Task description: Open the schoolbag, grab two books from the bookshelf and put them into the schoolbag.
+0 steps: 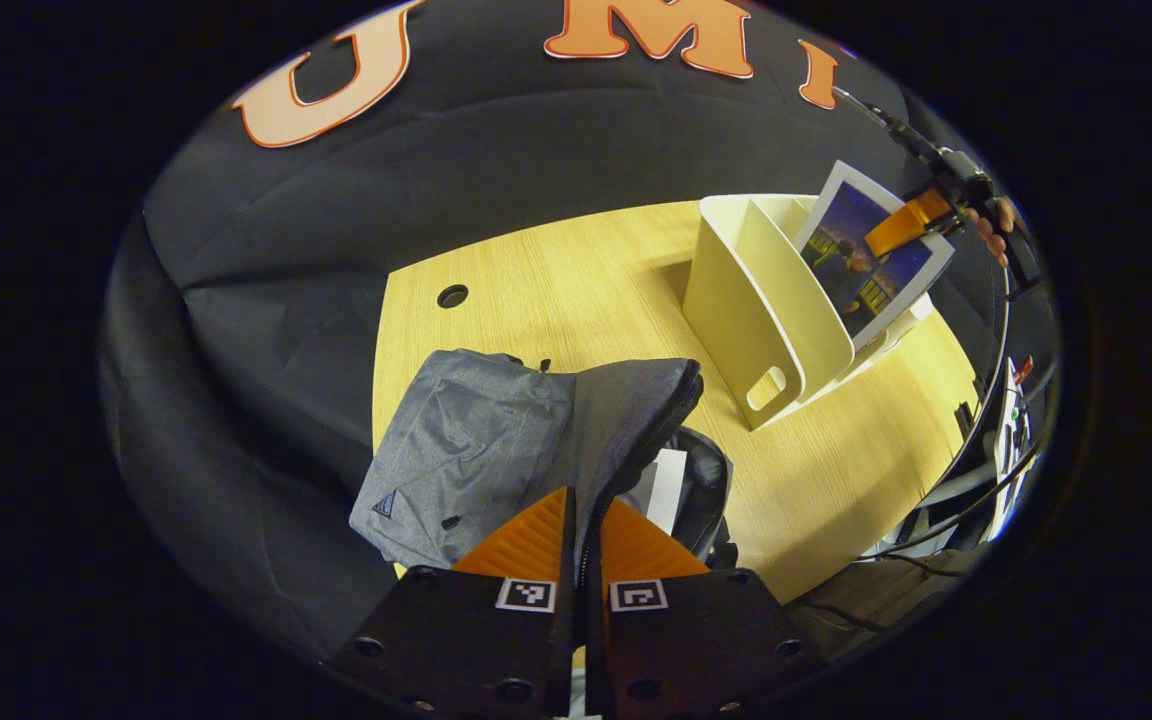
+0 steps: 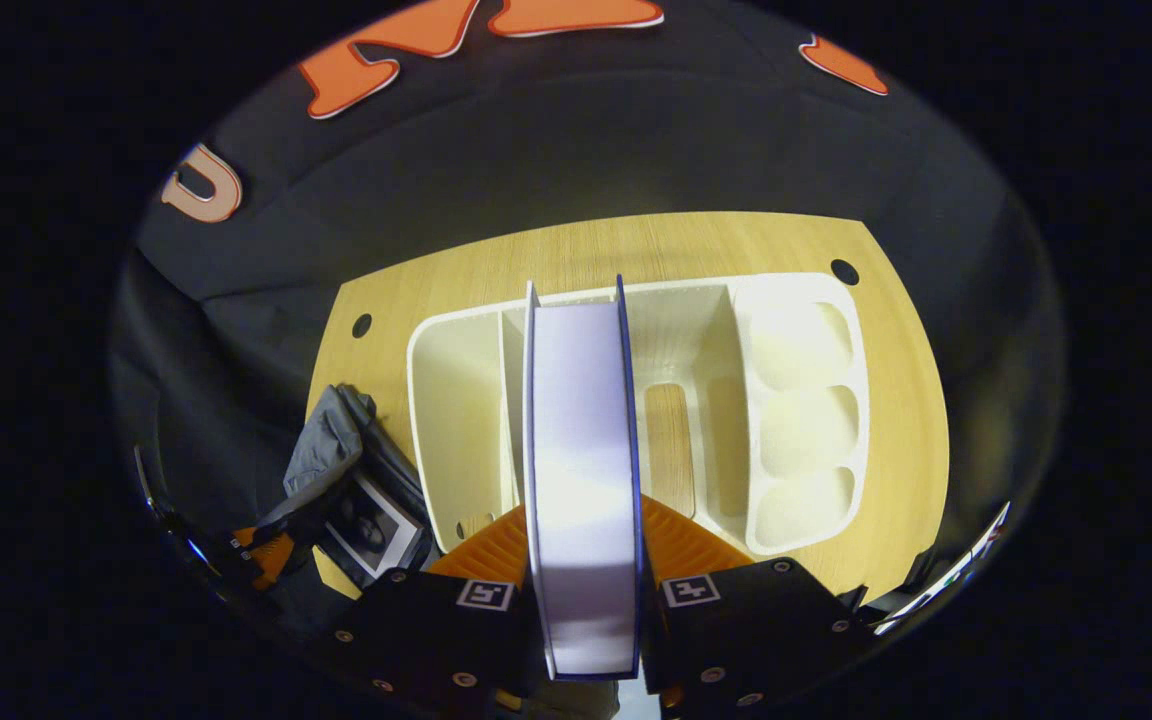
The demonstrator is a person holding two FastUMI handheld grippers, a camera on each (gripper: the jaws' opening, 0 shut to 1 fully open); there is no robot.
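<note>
Left gripper (image 1: 576, 520) pinches schoolbag (image 1: 496, 450) flap, holding mouth open; right gripper (image 2: 584, 560) jaws clamp second book (image 2: 581, 470) above bookshelf (image 2: 796, 400), first book (image 2: 366, 520) likely already inside

1. The left gripper (image 1: 584, 520) is closed on the edge of the grey schoolbag's (image 1: 476, 450) open flap, and both fingers press on the fabric.
2. The schoolbag lies at the near left edge of the wooden table (image 1: 576, 290), and a white book (image 1: 669, 488) shows inside its opening.
3. The cream bookshelf (image 1: 766, 300) stands toward the far right corner.
4. The right gripper (image 1: 901, 228) grips a book (image 1: 861, 262) that is tilted above the bookshelf.
</note>
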